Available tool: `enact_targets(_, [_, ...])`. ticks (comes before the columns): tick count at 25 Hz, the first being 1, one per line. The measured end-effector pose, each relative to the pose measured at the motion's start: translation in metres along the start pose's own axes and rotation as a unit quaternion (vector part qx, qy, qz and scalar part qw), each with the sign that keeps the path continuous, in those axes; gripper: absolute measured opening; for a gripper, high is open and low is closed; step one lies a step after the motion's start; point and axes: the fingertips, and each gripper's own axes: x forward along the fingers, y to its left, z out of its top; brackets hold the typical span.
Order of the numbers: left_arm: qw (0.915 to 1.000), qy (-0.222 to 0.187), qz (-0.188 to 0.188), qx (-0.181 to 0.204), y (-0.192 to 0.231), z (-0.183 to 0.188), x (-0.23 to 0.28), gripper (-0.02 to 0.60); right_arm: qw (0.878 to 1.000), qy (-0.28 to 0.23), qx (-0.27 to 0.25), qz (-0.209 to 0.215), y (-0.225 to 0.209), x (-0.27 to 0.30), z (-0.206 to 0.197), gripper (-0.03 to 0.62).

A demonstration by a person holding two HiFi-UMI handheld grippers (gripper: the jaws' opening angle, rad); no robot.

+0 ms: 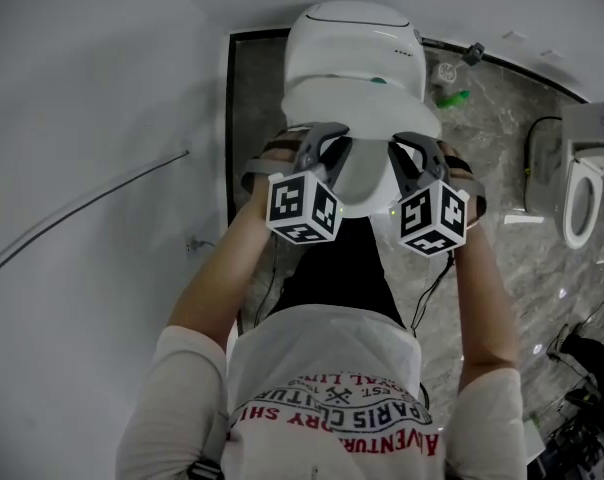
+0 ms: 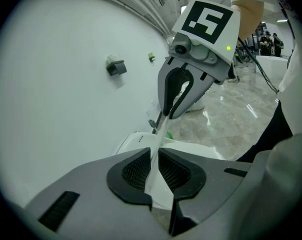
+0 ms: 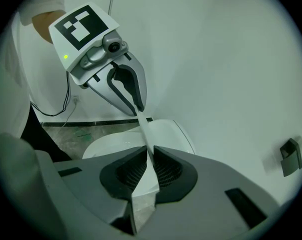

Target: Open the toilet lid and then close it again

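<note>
Two grippers meet over the white toilet (image 1: 354,38) in the head view. The left gripper (image 1: 330,136) and the right gripper (image 1: 406,148) close in from either side on the front of the lid (image 1: 363,180), with the person's forearms stretched out behind them. The toilet stands against a pale wall (image 1: 82,118) on a grey marble floor (image 1: 492,118). A second toilet (image 1: 582,200) shows at the right edge.

In the left gripper view, the left gripper (image 2: 155,160) has its dark pads clamped on the lid (image 2: 161,186). The lid is seen edge-on as a thin white strip that runs up to the right gripper (image 2: 170,113), which pinches the same edge.

In the right gripper view, the right gripper (image 3: 152,161) is likewise closed on the lid (image 3: 146,134). The left gripper (image 3: 137,109) grips it further along, above the bowl.
</note>
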Motion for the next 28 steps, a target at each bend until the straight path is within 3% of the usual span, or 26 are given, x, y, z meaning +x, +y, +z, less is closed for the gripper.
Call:
enact_targets(6, [0.9999,0.014,-0.009,-0.003,-0.036,-0.011,-0.006,0.056,1.000,0.006,0.001,0.008,0.036,-0.003,-0.012,0.037])
enact_targets(13, [0.9977,0.029,-0.009,-0.060,-0.075,-0.029,-0.008,0.074,1.000,0.005,-0.008,0.026,0.078,0.001,-0.027,0.037])
enact_targets(17, [0.9982,0.040,0.001,-0.046,-0.094,-0.036,-0.005,0.074,0.999,0.005,-0.021,0.036,0.096,0.003,-0.037,0.037])
enact_targets(23, [0.9973,0.073,-0.004,0.006,-0.135,-0.051,0.000,0.074,0.997,0.017,-0.061,0.041,0.135,0.009,-0.059,0.037])
enact_targets(28, [0.9959,0.088,-0.006,0.020,-0.165,-0.070,0.005,0.074,0.995,0.020,-0.082,0.052,0.167,0.020,-0.073,0.037])
